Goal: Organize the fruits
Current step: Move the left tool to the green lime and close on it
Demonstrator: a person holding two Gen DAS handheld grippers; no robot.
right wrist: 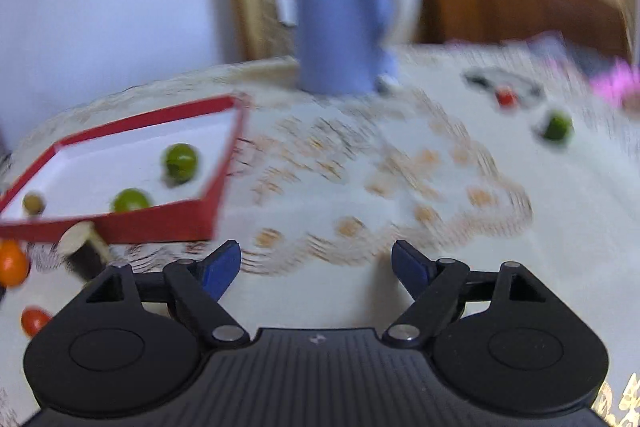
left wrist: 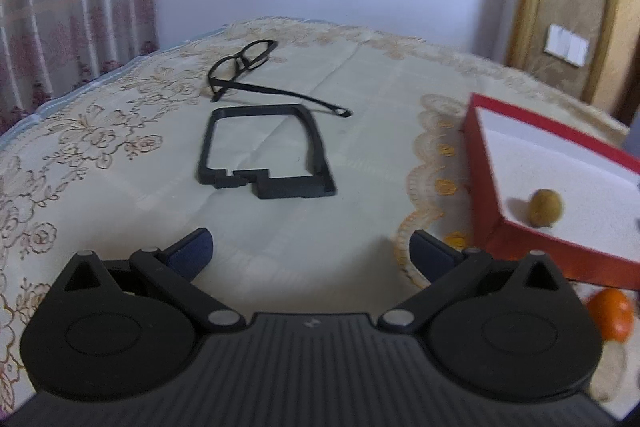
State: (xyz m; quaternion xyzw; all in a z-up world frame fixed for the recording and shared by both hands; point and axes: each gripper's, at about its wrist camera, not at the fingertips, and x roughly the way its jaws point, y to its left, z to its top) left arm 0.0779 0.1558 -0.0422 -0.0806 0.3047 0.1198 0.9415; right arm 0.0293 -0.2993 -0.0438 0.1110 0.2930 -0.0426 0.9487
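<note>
A red box with a white inside (right wrist: 168, 223) lies on the table at the left of the right wrist view. It holds two green fruits (right wrist: 181, 161) (right wrist: 131, 200) and a small brownish fruit (right wrist: 33, 203). The box (left wrist: 492, 187) and the brownish fruit (left wrist: 545, 207) also show at the right of the left wrist view. An orange fruit (left wrist: 611, 313) (right wrist: 12, 263) lies outside the box, near a red fruit (right wrist: 34, 319). A green fruit (right wrist: 557, 126) and a red fruit (right wrist: 506, 97) lie far right. My left gripper (left wrist: 310, 253) and right gripper (right wrist: 316, 265) are open and empty.
A black pair of glasses (left wrist: 244, 67) and a black rectangular frame (left wrist: 320, 151) lie on the lace tablecloth ahead of the left gripper. A blue kettle (right wrist: 344, 11) stands at the back. A mushroom-like piece (right wrist: 78, 239) lies by the box's near wall.
</note>
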